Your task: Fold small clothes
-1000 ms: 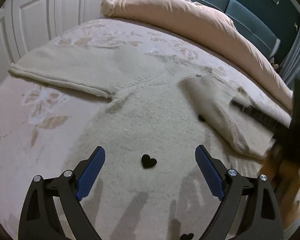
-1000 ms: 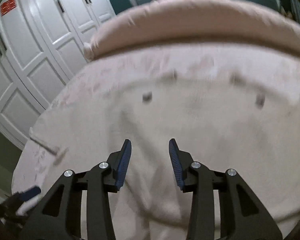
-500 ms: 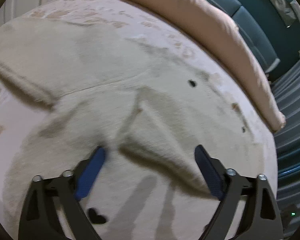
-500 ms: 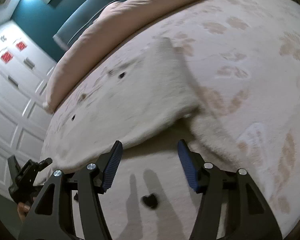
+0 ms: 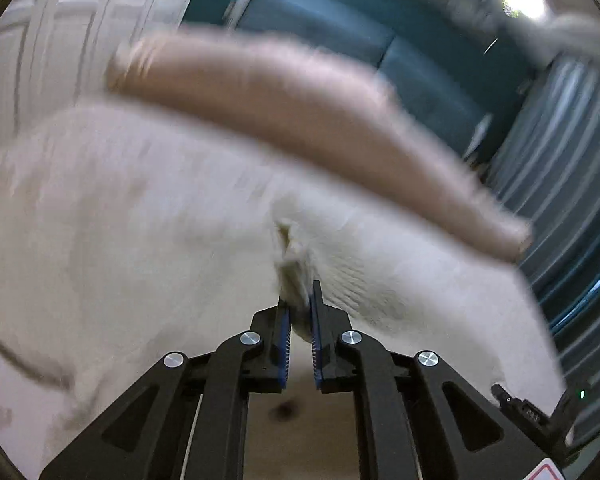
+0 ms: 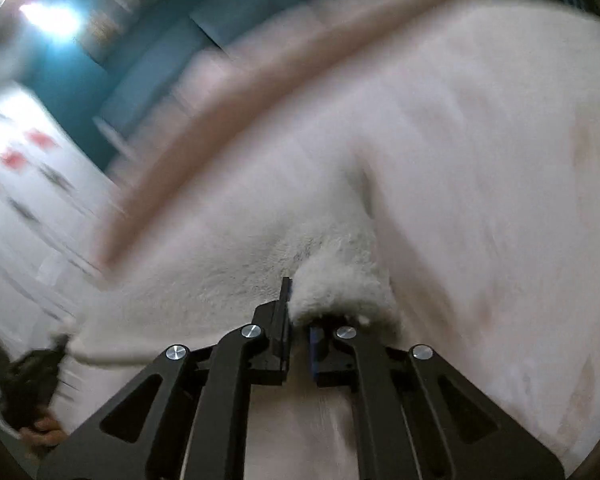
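A cream fuzzy sweater [image 5: 148,240] with small black hearts lies on the bed; it also shows in the right wrist view [image 6: 228,276]. My left gripper [image 5: 300,312] is shut on a bunched fold of the sweater [image 5: 294,276] and lifts it. My right gripper [image 6: 300,308] is shut on another fold of the sweater [image 6: 336,288], which covers its right finger. The left gripper also shows at the lower left of the right wrist view [image 6: 28,384], with sweater cloth hanging from it. Both views are blurred by motion.
A long pink pillow [image 5: 300,112] lies along the far side of the bed, against a teal padded headboard [image 5: 400,52]. White cupboard doors [image 5: 60,32] stand at the left. Striped curtains [image 5: 572,160] hang at the right. The floral bedspread [image 6: 540,240] lies beyond the sweater.
Both grippers were open above the sweater; each has now shut on a fold of it and lifted, tilting the views up toward the pillow and headboard.
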